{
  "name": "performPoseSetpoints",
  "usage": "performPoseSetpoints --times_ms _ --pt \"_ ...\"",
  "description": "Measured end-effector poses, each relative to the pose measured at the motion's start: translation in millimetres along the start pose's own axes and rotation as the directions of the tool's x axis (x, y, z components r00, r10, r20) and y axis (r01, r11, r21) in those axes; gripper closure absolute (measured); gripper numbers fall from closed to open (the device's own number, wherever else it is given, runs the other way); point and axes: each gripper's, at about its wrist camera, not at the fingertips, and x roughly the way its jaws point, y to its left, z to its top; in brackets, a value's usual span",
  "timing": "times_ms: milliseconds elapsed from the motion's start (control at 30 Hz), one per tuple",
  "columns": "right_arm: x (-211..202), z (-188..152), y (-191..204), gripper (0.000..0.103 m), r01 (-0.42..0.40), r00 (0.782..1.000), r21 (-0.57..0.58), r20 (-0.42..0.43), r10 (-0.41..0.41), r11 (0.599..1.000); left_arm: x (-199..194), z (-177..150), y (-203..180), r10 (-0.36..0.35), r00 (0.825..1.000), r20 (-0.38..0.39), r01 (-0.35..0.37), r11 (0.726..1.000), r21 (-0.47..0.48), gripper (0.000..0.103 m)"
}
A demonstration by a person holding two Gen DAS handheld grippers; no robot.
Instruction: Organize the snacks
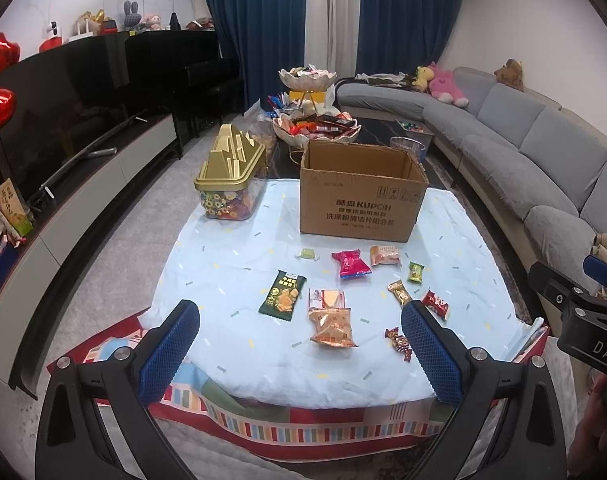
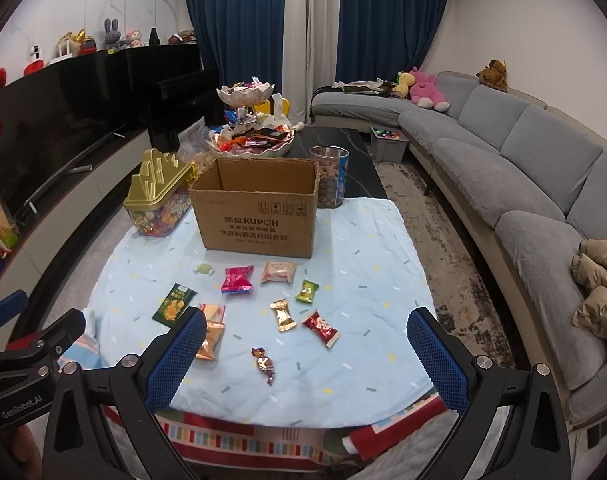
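Several wrapped snacks lie on a light blue cloth (image 1: 231,256) (image 2: 363,240) in front of an open cardboard box (image 1: 361,196) (image 2: 259,210): a green packet (image 1: 283,295) (image 2: 174,305), an orange packet (image 1: 332,326) (image 2: 211,338), a pink packet (image 1: 350,263) (image 2: 237,279), a gold candy (image 2: 282,314) and a red packet (image 2: 321,328). My left gripper (image 1: 301,352) hovers open above the near edge, nothing between its fingers. My right gripper (image 2: 307,360) is open too, above a small dark candy (image 2: 264,364).
A gold-lidded candy jar (image 1: 233,176) (image 2: 159,196) stands left of the box. Tiered snack bowls (image 1: 315,124) (image 2: 251,136) and a clear nut jar (image 2: 330,176) sit behind it. A grey sofa (image 2: 523,184) runs along the right, a TV cabinet (image 1: 83,184) on the left.
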Motion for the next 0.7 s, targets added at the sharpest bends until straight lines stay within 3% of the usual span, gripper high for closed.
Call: performPoseSetpoints --times_ms 700 --pt "-2.7 -0.6 0.4 0.001 0.003 1.000 0.001 0.006 -0.003 1.000 -0.3 0.6 -0.1 0.001 1.000 -0.001 -0.001 1.000 0.002 0.000"
